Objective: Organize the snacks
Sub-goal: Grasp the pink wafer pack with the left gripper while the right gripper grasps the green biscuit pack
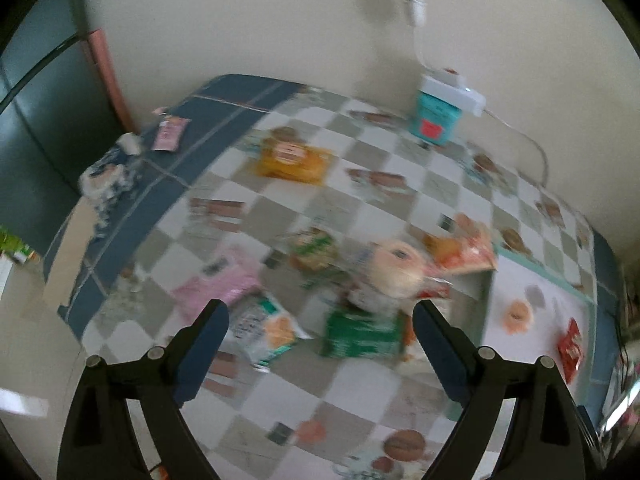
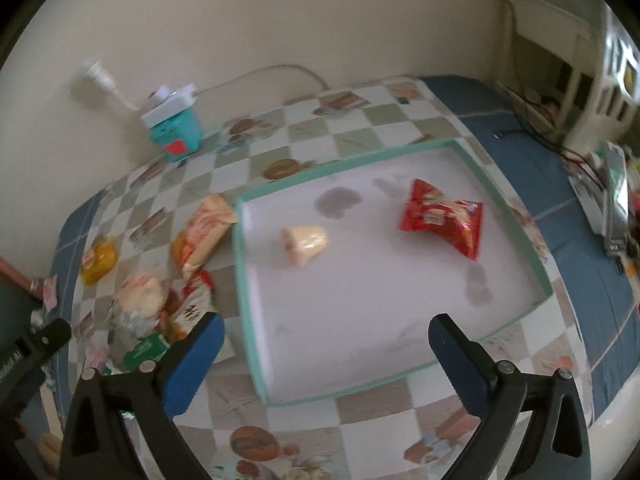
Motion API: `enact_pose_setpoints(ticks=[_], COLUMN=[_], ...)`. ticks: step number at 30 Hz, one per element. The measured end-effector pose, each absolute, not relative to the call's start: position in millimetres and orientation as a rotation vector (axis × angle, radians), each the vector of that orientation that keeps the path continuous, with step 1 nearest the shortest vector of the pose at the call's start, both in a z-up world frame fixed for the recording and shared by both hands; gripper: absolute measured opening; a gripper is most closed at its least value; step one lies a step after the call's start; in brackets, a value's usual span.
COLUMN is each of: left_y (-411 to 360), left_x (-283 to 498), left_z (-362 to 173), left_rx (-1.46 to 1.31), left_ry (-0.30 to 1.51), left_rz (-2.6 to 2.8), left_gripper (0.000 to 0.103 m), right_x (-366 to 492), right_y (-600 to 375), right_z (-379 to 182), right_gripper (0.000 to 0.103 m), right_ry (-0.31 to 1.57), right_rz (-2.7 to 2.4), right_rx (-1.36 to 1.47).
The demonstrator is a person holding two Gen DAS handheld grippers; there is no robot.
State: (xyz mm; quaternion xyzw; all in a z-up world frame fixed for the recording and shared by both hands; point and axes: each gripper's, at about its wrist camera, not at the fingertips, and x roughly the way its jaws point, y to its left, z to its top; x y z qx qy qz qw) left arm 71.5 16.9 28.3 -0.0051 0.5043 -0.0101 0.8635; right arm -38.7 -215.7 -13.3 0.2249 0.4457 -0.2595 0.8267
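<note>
A: Nearest items?
B: My left tool [image 1: 320, 320] is spread wide and empty above a green packet [image 1: 362, 336] in the snack pile; my right tool [image 2: 326, 334], likewise spread, hangs over the shallow white tray with a mint rim [image 2: 244, 280].
A: Farther?
B: In the tray: pale yellow wrapped snack [image 2: 306, 242], red foil packet [image 2: 442, 216]. Teal box [image 2: 176, 138] at the checkered bench [image 2: 360, 404] back.

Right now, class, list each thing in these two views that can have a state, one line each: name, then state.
left gripper: open, empty
right gripper: open, empty
tray: on the table, holding two snacks
red packet: lying in the tray
pale yellow snack: lying in the tray
orange packet: outside, by the tray's left rim
green packet: on the tablecloth, in the pile
</note>
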Motion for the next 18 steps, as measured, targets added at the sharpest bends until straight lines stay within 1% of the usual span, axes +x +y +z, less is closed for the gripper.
enact_pose_setpoints(ticks=[9,18], left_y=[99,161], left_x=[86,96], left_z=[32,10], left_rx=[-0.103,-0.183], left_ry=[1.033,1.078], left_rz=[0.132,0.237], left_gripper=[0.093,0.093], right_x=[-12,14], right_y=[-179,-140], right_z=[-22,-42], right_gripper=[0.103,0.103], right_ry=[0.965,1.018], right_rz=[-0.468,-0.387], right_rx=[0.470,0.475])
